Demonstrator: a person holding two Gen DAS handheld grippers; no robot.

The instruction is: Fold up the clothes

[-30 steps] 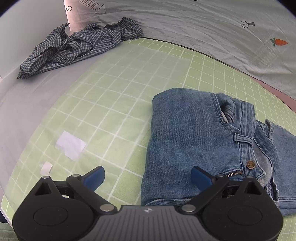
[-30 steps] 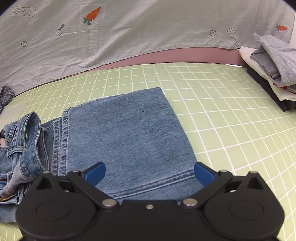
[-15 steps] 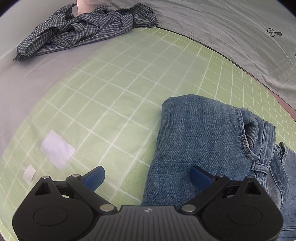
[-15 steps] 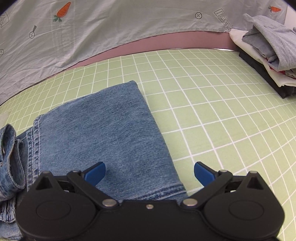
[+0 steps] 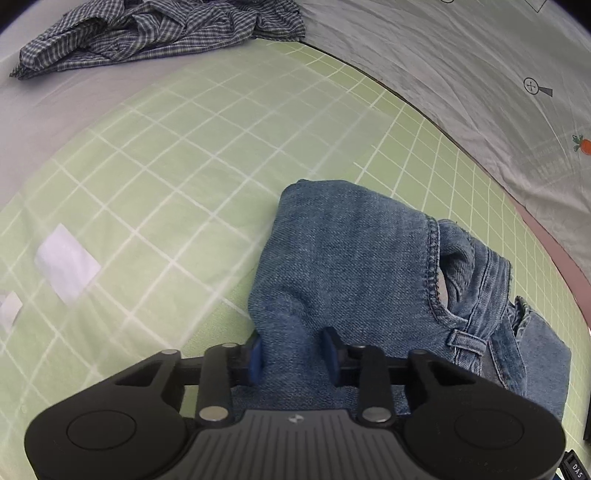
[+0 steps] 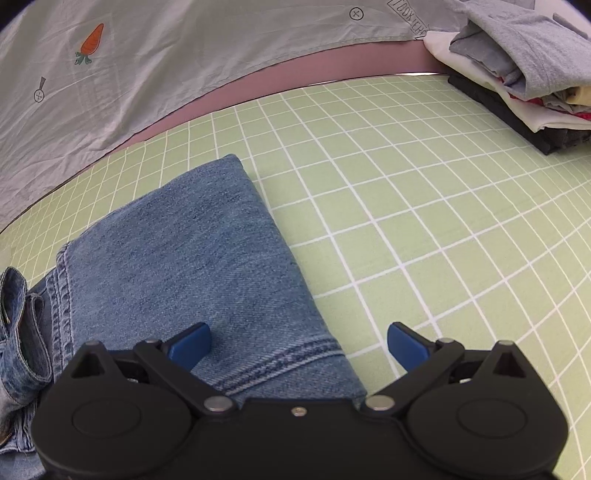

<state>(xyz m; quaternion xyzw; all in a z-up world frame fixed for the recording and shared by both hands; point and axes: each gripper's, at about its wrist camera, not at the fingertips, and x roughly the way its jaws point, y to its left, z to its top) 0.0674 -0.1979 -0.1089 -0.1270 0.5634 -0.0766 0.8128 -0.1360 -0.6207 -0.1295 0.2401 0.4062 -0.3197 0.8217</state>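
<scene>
Nearest, left tongs [image 5: 293, 352] pinched onto a bunched ridge of denim at the near edge of the folded jeans [image 5: 354, 273], blue pads pressed against the cloth from both sides. Right tongs [image 6: 299, 341] spread wide over the hemmed near corner of the same jeans [image 6: 192, 266], left pad above the denim, right pad above bare mat; contact with the cloth impossible to judge. Jeans lying folded on the green grid mat [image 5: 192, 155], waistband, belt loop and pocket opening bunched at the end gripped by the left tongs, the smooth folded leg stretching toward the other end. Left of the jeans on the mat, two pale paper scraps [image 5: 68, 266]. Farther beyond the jeans to the left, a crumpled checked shirt [image 5: 159, 33] lying partly on grey sheet, partly at the mat's far edge. Far right of the jeans, a stack of folded clothes [image 6: 524, 77] at the mat's corner. Beyond everything, a grey sheet printed with carrots [image 6: 155, 66], a pink band showing below its hem.
</scene>
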